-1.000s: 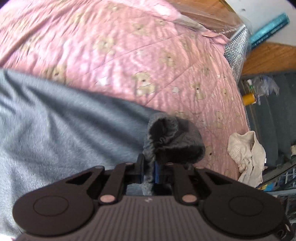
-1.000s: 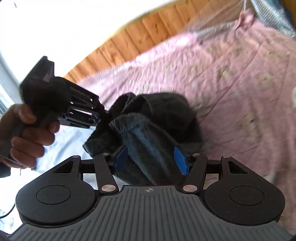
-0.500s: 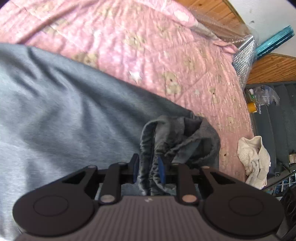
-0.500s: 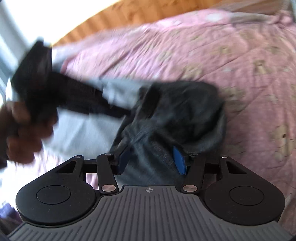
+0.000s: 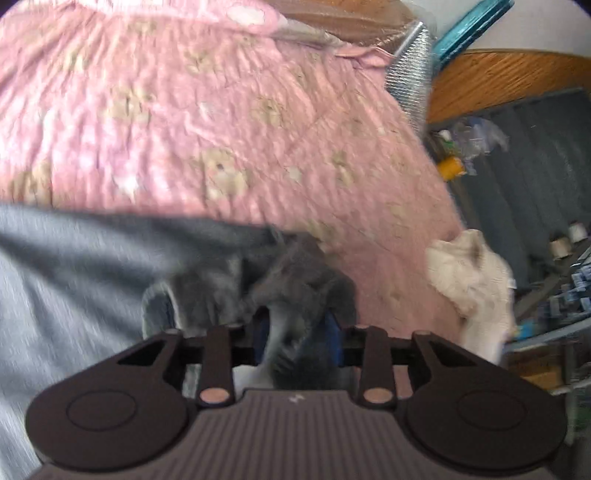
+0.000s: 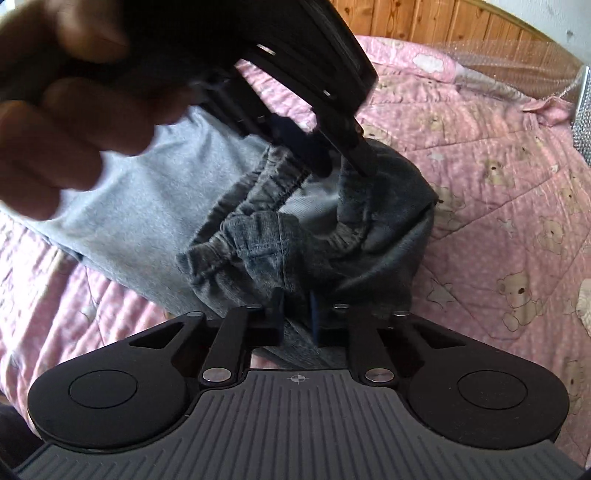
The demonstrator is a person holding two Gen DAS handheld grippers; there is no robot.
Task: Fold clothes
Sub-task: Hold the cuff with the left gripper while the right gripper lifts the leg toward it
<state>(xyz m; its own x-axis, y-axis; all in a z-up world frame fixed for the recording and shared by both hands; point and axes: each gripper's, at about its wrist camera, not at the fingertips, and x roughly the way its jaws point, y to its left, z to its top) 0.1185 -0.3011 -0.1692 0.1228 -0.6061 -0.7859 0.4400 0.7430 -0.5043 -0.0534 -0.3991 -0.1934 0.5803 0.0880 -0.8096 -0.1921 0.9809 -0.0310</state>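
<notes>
Grey sweatpants (image 6: 155,206) are spread on the pink bear-print quilt (image 6: 498,177), their bunched waistband (image 6: 258,229) clamped near its middle by the right gripper (image 6: 297,317) and straddled, jaws parted, by the left gripper (image 5: 297,336).

There were two grippers: the left gripper (image 5: 297,338) and the right gripper (image 6: 296,315), each with two fingers. One hand (image 6: 62,122) showed, wrapped around the left gripper's handle. One grey garment (image 6: 147,218) lay on the bed, with one gathered elastic waistband (image 6: 258,225). One pink quilt (image 5: 221,122) covered the bed, printed with many small bears, too many and too blurred for a sure count. One cream cloth (image 5: 471,280) sat crumpled at the quilt's edge. Beyond the bed stood one yellow container (image 5: 451,168) and one teal tube (image 5: 469,27). One wooden headboard (image 6: 443,22) ran behind the quilt.
</notes>
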